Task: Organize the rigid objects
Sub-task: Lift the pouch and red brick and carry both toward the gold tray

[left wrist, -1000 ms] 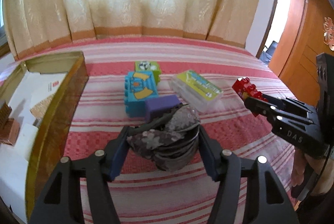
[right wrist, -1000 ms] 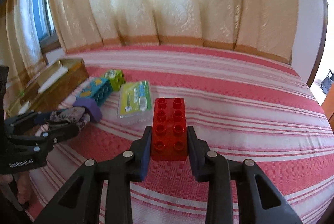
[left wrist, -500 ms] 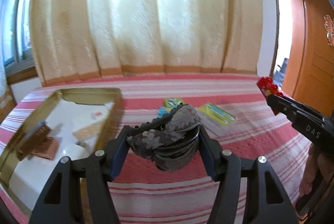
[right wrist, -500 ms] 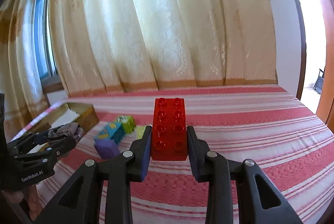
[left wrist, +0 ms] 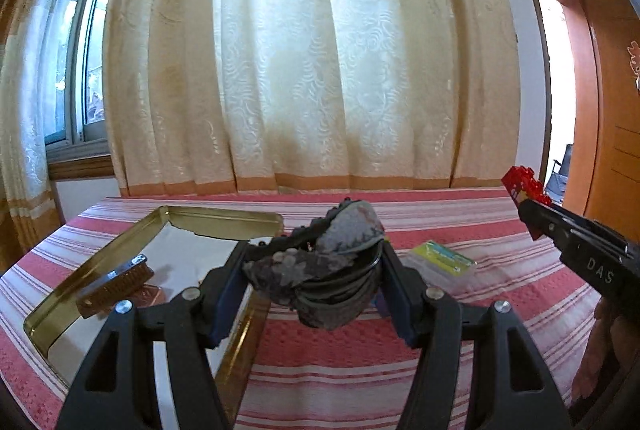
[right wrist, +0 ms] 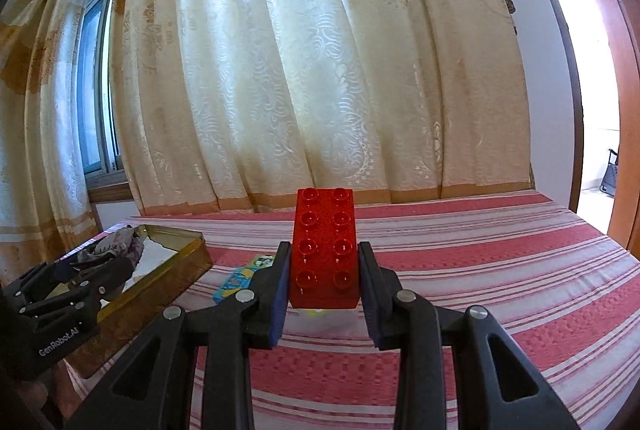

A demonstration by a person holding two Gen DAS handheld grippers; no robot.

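My left gripper (left wrist: pixel 316 266) is shut on a dark, grey-patterned bundled object (left wrist: pixel 320 278), held above the striped bed near the right wall of the gold tin box (left wrist: pixel 96 270). In the right wrist view the same gripper (right wrist: pixel 116 262) hangs over that tin (right wrist: pixel 176 270). My right gripper (right wrist: pixel 323 270) is shut on a red studded brick (right wrist: pixel 324 250), lifted above the bed; the left wrist view shows that brick (left wrist: pixel 524 185) at the far right.
Inside the tin lie a wooden brush (left wrist: pixel 116 286) and white paper. A clear case with a yellow-green label (left wrist: pixel 440 260) and a blue block (right wrist: pixel 236 282) lie on the red-striped bedspread (right wrist: pixel 480 270). Curtains hang behind; a doorway opens right.
Both grippers have risen and tilted up, so the curtains fill more of each view. The left one has swung left toward the tin. Both grips are unchanged.
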